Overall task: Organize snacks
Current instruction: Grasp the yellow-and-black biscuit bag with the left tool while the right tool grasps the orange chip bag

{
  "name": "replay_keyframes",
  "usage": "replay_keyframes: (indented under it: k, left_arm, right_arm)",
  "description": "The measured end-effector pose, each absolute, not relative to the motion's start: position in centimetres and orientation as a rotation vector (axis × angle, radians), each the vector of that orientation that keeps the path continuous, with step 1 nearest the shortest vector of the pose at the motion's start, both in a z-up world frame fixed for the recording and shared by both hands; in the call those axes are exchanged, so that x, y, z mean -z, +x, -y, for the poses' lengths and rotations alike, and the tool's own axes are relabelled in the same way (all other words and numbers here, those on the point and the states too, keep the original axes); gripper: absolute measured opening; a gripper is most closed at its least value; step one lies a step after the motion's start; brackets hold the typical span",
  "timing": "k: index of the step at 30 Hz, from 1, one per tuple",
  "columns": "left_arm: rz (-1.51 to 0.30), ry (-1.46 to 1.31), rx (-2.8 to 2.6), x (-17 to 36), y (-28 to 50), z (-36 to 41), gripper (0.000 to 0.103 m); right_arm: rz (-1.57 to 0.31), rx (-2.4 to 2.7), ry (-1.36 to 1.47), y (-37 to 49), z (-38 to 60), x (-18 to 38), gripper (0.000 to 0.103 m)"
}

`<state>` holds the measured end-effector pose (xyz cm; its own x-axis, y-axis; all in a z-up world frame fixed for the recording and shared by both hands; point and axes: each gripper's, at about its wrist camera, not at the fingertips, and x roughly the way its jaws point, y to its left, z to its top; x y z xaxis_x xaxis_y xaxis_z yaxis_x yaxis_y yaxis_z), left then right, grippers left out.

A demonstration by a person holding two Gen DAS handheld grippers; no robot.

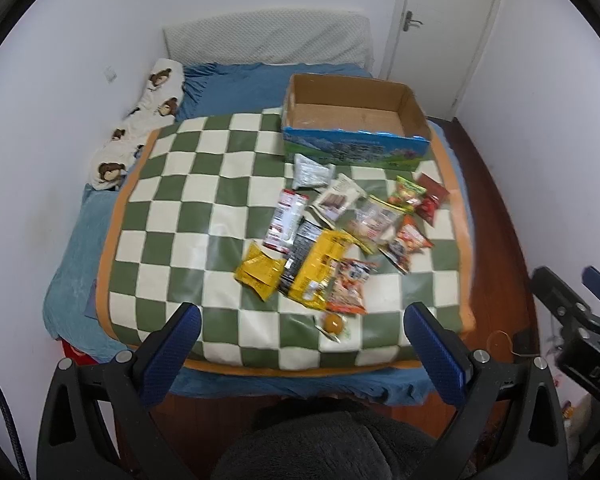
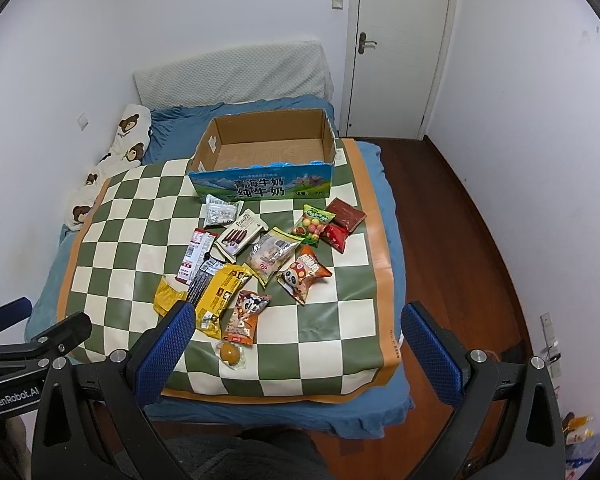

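Both sets of jaws spread wide, nothing between them. Left gripper (image 1: 300, 322) and right gripper (image 2: 296, 320) held back at the near edge of the bed (image 2: 364, 408), above the mat, touching no packet. Probably staged for a first pick: full view of the pile, clear drop onto any packet.

Nearest to the jaws: small round orange sweet in clear wrap (image 2: 231, 354), alone on the checked mat (image 2: 132, 216). Just beyond, yellow bags (image 2: 220, 296) overlapping a dark packet, with an orange cartoon packet (image 2: 246, 314) touching them. Overlap means a single packet will be hard to lift from that cluster without dragging its neighbour.

Mid pile: panda packet (image 2: 304, 276), clear bag (image 2: 270, 256), white wafer packet (image 2: 240, 236), red-and-white stick pack (image 2: 196, 254). Farther right: green candy bag (image 2: 312, 226) and two red packets (image 2: 342, 222), loosely spread. Small grey packet (image 2: 219, 214) just in front of the box.

Cardboard box (image 2: 260, 188) at the far end of the mat, open top, blue printed front, inside bare. Likely the destination; no snack in it yet. All packets flat, soft, crinkly, likely slippery.
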<state>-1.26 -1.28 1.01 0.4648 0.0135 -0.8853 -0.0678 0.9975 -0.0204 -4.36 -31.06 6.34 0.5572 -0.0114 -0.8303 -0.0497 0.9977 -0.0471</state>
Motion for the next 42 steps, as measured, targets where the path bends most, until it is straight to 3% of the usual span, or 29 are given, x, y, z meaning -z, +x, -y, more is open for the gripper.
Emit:
replay_keyframes:
  k: [7,13,17,21,28,33,36,42]
  left_arm:
    - [-1.099,0.124,-0.187,3.6,3.4,-0.3,0.103]
    - [-1.236,0.253,-0.173,12.4,9.9,-3.4,0.103]
    - [-1.407,0.129,-0.147,18.2,12.8,-6.3,0.103]
    - [-1.574,-0.206,-0.192,23.3,14.5,-11.1,0.103]
    - [-1.681,-0.654,-0.227,29.3,15.3,-15.0,0.103]
    - [-1.608,-0.503,-0.147,29.4,16.7,-13.4,0.102]
    - [-1.596,-0.311,-0.071,28.7,17.2,-12.0,0.102]
    - [-1.545,-0.332,-0.141,27.4,18.3,-12.5,0.102]
  right_arm:
    - [-1.092,-0.065,0.077,-0.6,30.7,-0.8,0.103]
    - [-1.314,-0.109,0.285,5.2,30.1,11.4,0.103]
    - [-1.384,-0.12,0.377,8.3,28.3,18.4,0.102]
    - [-1.436,-0.135,0.408,11.1,25.2,23.3,0.1]
    - [-1.546,-0.126,0.413,14.2,20.1,30.0,0.09]
    - [-1.606,-0.089,0.393,15.3,18.2,33.7,0.087]
    - [-1.616,-0.095,0.368,15.8,17.2,34.9,0.077]
    - [-1.603,-0.168,0.333,15.9,15.6,35.3,0.052]
